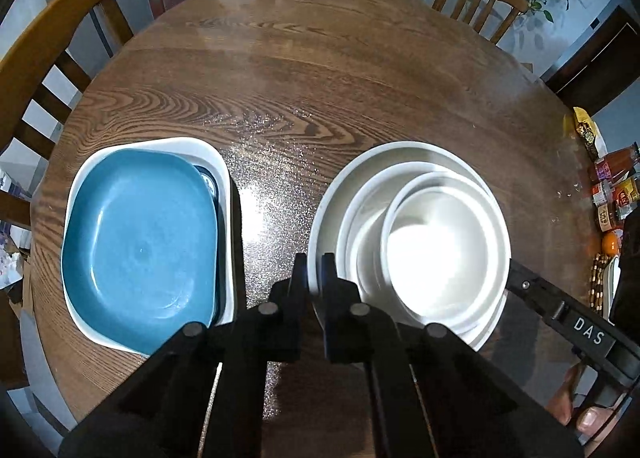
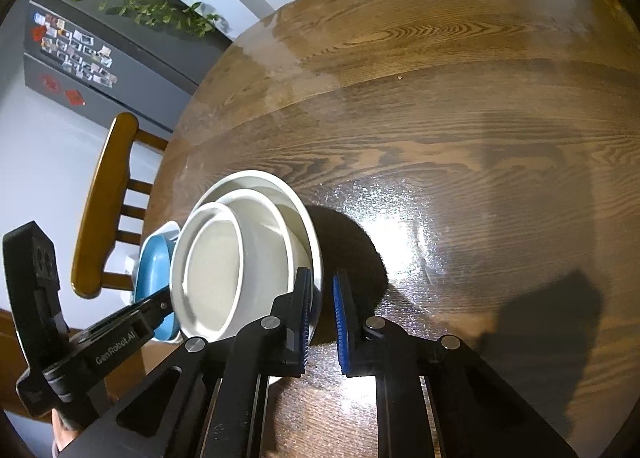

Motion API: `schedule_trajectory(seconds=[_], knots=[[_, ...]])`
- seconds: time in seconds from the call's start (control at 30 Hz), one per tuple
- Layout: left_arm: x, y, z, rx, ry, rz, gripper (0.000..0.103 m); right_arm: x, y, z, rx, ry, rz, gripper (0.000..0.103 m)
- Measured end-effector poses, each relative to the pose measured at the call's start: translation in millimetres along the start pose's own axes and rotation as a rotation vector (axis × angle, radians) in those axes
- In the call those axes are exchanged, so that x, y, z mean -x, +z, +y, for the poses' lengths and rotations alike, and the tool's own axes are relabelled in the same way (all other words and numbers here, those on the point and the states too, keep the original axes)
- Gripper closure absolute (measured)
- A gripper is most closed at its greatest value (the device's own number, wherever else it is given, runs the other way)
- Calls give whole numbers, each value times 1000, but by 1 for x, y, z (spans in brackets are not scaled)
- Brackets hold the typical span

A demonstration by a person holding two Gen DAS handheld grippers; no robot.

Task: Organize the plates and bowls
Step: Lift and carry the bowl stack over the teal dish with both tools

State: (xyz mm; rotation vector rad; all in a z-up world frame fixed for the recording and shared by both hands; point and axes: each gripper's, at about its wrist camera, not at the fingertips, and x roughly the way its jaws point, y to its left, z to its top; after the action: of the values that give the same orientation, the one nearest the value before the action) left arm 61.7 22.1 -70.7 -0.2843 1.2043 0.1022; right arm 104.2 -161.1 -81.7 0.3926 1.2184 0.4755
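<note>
Sat low and right of centre in the left wrist view, stacked up neat: round white ceramic plate (image 1: 344,178) at the bottom, larger white bowl (image 1: 368,226) nested on it, smaller white bowl (image 1: 440,242) inside that, pushed toward the right side. Same stack at lower left of centre in the right wrist view.

Clamped tight on the plate's left rim, bottom centre of the left wrist view: left gripper (image 1: 312,278), black fingers pinched together with the white edge caught between them.

Came in from the opposite side: right gripper (image 2: 322,282), jaws narrow and straddling the plate's rim. Inner finger lay against the rim; outer blue pad (image 2: 340,318) stood just off it with a dark sliver of gap showing, so no pinch there.

Over at lower left of the left wrist view, well apart from the stack: blue square dish (image 1: 140,242) resting inside a white square tray (image 1: 160,142), a darker blue edge peeking out between them.

Under all of it, a round brown wooden table (image 1: 320,78), glossy with glare. Ringed by wooden chairs (image 1: 48,38) at the upper edges.
</note>
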Motion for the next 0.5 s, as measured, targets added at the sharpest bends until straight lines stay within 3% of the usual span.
schedule_trajectory(seconds=[0.5], knots=[[9,-3,-8,-34,19,-55,102,12,-7,8,5,-43,-38,92]])
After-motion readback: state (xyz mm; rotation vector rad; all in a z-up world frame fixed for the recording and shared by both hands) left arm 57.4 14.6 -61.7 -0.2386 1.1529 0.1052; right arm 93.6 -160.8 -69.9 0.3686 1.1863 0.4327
